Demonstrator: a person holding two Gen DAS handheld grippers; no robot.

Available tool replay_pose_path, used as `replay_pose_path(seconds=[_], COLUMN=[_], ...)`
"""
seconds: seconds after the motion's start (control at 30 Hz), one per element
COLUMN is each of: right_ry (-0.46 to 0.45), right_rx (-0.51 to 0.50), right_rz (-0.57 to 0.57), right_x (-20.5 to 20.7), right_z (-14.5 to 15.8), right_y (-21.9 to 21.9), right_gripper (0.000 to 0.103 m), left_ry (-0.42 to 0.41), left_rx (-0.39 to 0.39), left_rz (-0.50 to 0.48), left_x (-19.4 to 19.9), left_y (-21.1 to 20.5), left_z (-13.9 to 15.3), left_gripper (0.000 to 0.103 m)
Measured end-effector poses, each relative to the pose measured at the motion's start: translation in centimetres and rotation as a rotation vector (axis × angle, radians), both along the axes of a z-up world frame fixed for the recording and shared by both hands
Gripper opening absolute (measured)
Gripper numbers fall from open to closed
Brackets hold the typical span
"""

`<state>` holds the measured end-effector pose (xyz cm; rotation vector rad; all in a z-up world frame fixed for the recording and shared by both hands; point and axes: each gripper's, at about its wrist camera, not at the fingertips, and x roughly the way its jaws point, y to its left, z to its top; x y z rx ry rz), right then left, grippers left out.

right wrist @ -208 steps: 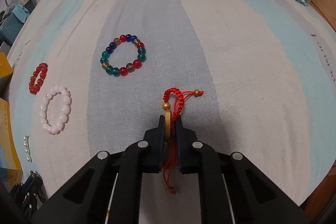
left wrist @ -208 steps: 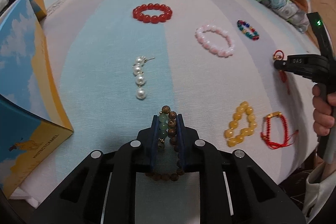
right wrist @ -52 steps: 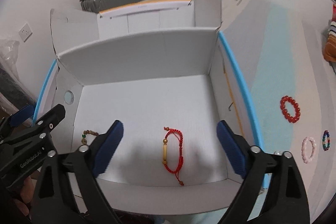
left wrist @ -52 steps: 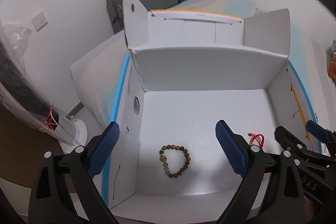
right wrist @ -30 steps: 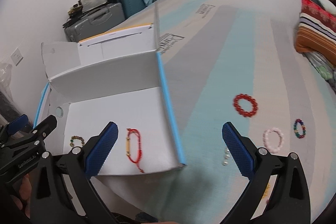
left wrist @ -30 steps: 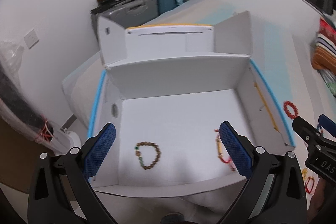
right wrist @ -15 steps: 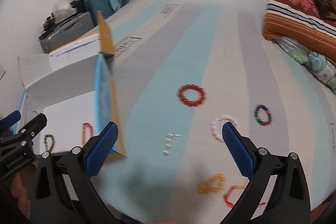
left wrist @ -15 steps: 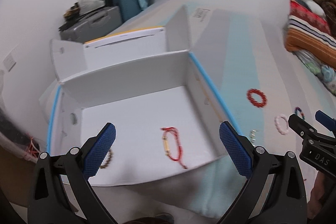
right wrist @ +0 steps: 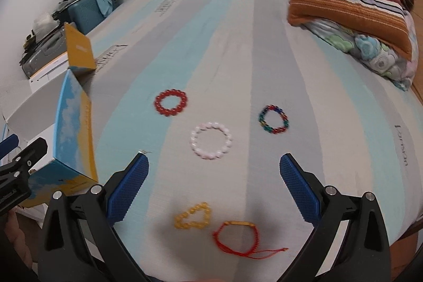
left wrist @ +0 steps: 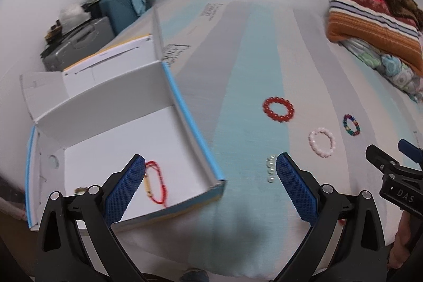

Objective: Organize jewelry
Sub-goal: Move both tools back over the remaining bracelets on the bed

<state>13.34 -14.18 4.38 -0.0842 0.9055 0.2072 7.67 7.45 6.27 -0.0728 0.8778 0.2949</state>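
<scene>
My left gripper point(left wrist: 210, 176) is open and empty above the near corner of the open white box point(left wrist: 185, 112). A red cord bracelet point(left wrist: 156, 183) lies in the box; a brown bead bracelet point(left wrist: 80, 190) shows just behind my left finger. My right gripper point(right wrist: 214, 176) is open and empty above the bed. Below it lie a pink bead bracelet point(right wrist: 211, 140), a red bead bracelet point(right wrist: 170, 102), a multicolour bead bracelet point(right wrist: 273, 119), a yellow bead bracelet point(right wrist: 193, 216) and a red cord bracelet point(right wrist: 238, 234). A pearl earring point(left wrist: 271, 171) lies by the box.
The striped bedsheet point(right wrist: 238, 44) covers the bed. Folded blankets point(right wrist: 351, 7) are stacked at the far right. Suitcases point(left wrist: 87, 36) stand by the wall behind the box. The box side point(right wrist: 75, 128) is blue and yellow outside.
Both grippers have swung right, away from the box and toward the bracelets on the bed. Both stay open and empty.
</scene>
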Motion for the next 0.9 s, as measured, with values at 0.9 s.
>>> replay_pose_path(seconds=[0.9], right_ry=[0.130], right_rx=[-0.030], right_rz=[-0.045], right_x=[-1.9], right_z=[-5.4], right_y=[-9.0], right_gripper=[0.095], left_ry=[0.166], left_rx=[-0.047], left_rz=[-0.259], left_x=[5.0], left_y=[-12.1], left_z=[-8.6], left_gripper=[0.097])
